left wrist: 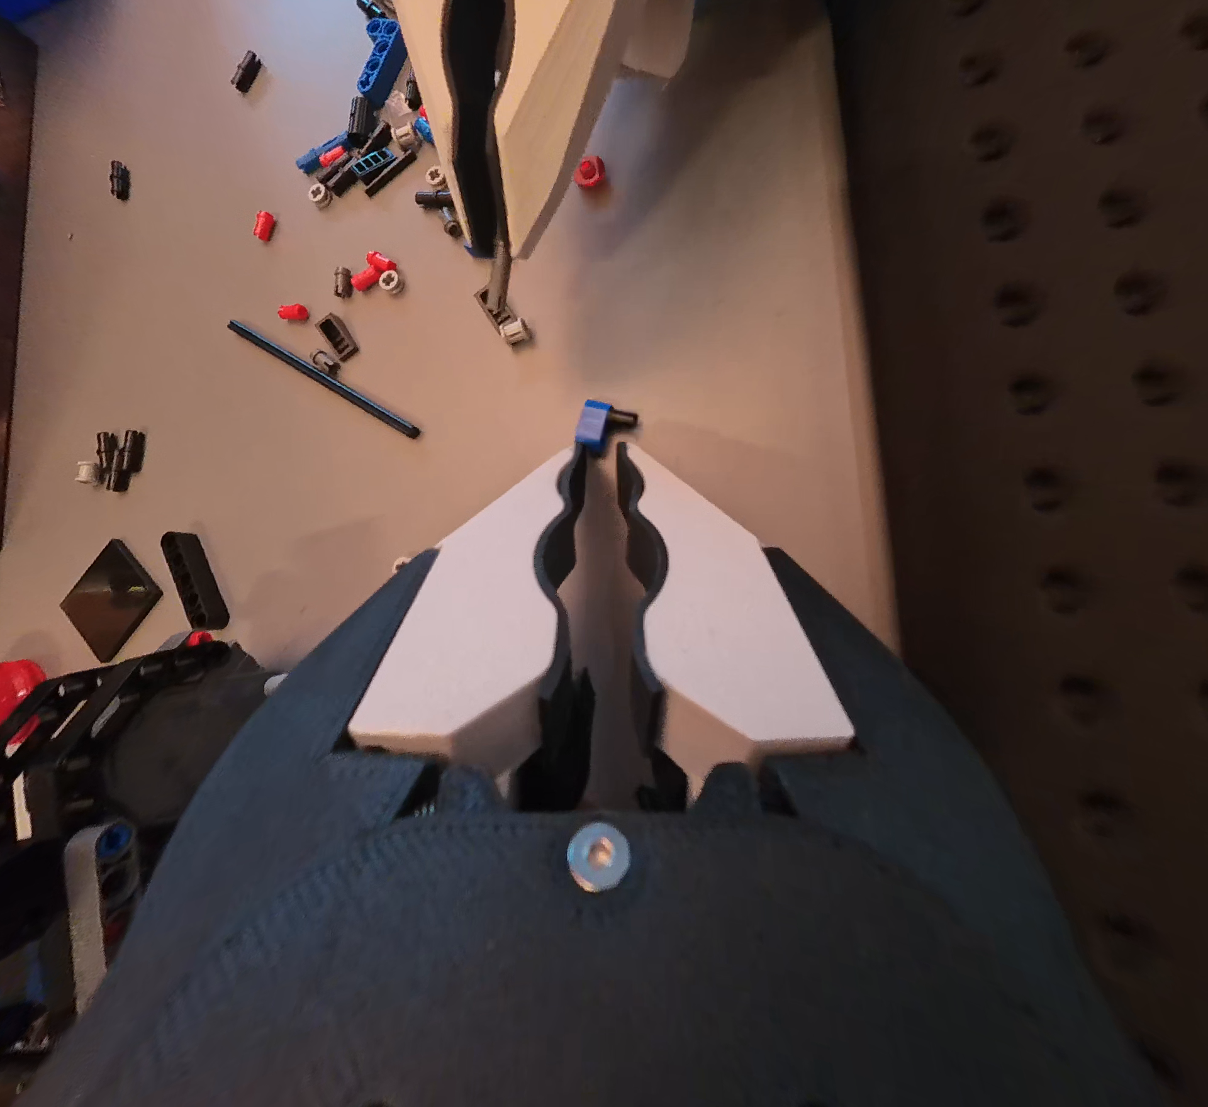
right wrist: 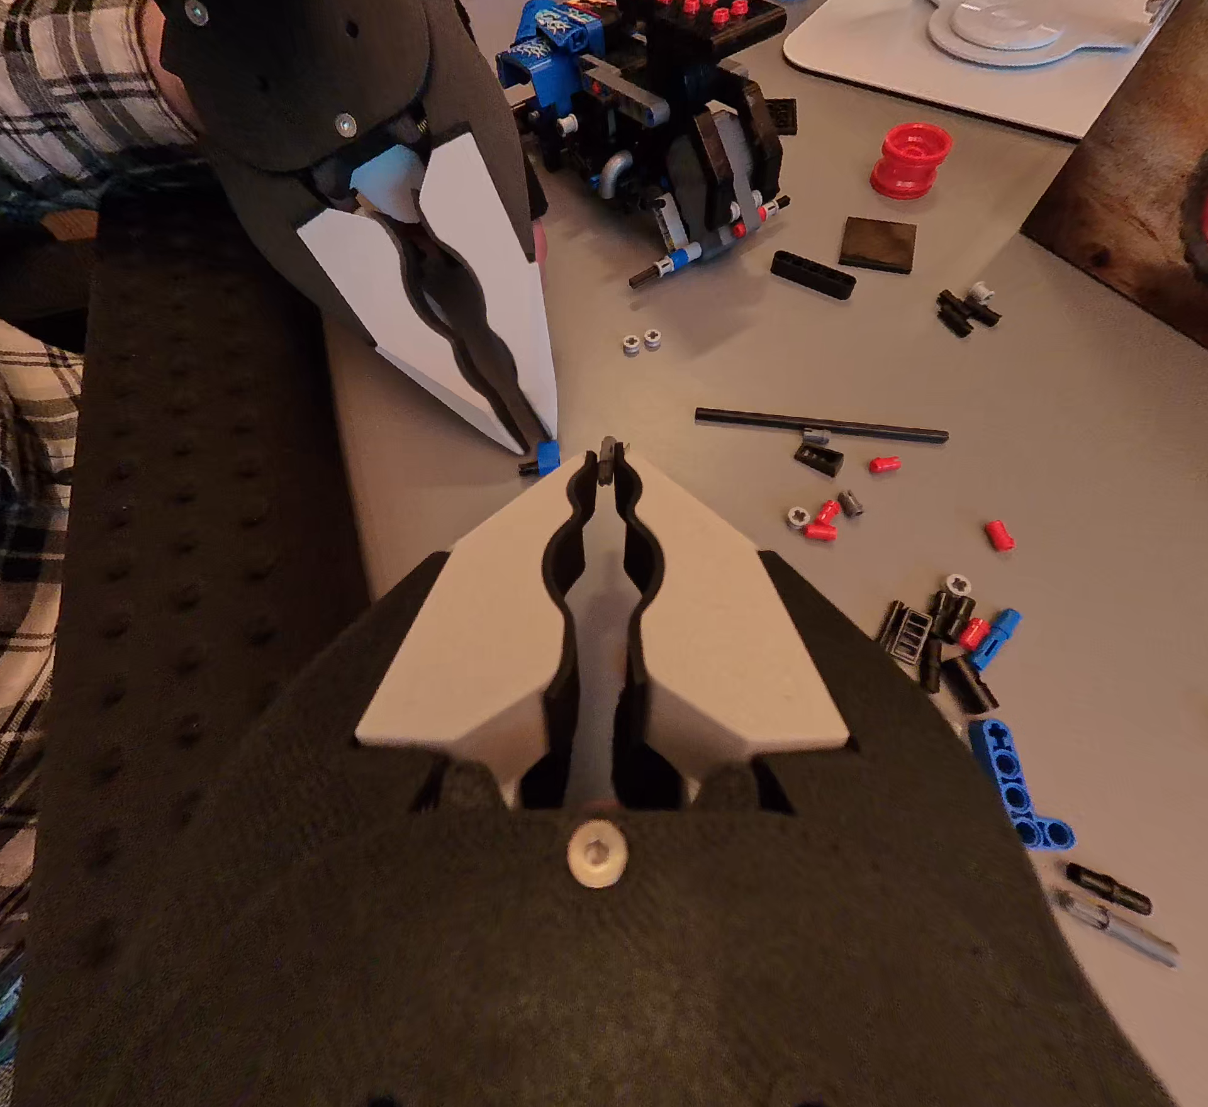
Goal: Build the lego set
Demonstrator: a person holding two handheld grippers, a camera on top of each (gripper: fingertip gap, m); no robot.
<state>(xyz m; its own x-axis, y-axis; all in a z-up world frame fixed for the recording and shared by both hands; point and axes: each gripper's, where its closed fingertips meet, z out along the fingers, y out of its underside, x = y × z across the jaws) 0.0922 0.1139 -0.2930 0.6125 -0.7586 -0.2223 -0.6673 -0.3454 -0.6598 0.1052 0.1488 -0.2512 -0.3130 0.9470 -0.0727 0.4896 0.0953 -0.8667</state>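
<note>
My left gripper (left wrist: 599,451) is shut on a small blue Lego piece (left wrist: 592,420) with a black pin sticking out to the right, held just above the grey table (left wrist: 719,324). The right wrist view shows it at the left gripper's tips (right wrist: 548,456). My right gripper (right wrist: 609,462) is shut on a small dark grey piece (right wrist: 608,460). In the left wrist view that gripper (left wrist: 489,249) comes down from the top, with the dark piece (left wrist: 498,291) hanging below its tips. The two grippers' tips are close together. The partly built blue and black car (right wrist: 654,115) stands beyond them.
Loose black, red, blue and grey pieces lie scattered (left wrist: 366,154), with a long black axle (right wrist: 820,425), a red wheel (right wrist: 908,161), a black tile (right wrist: 877,244) and a blue angled beam (right wrist: 1016,788). A dark dimpled mat (right wrist: 163,520) borders the table. A white stand base (right wrist: 915,49) sits far right. Left tips to right tips: about 6 cm. The long black axle (right wrist: 820,425) lies around 9 cm away from my right fingertips. My left wrist view (left wrist: 312,368) looks at it from another angle.
</note>
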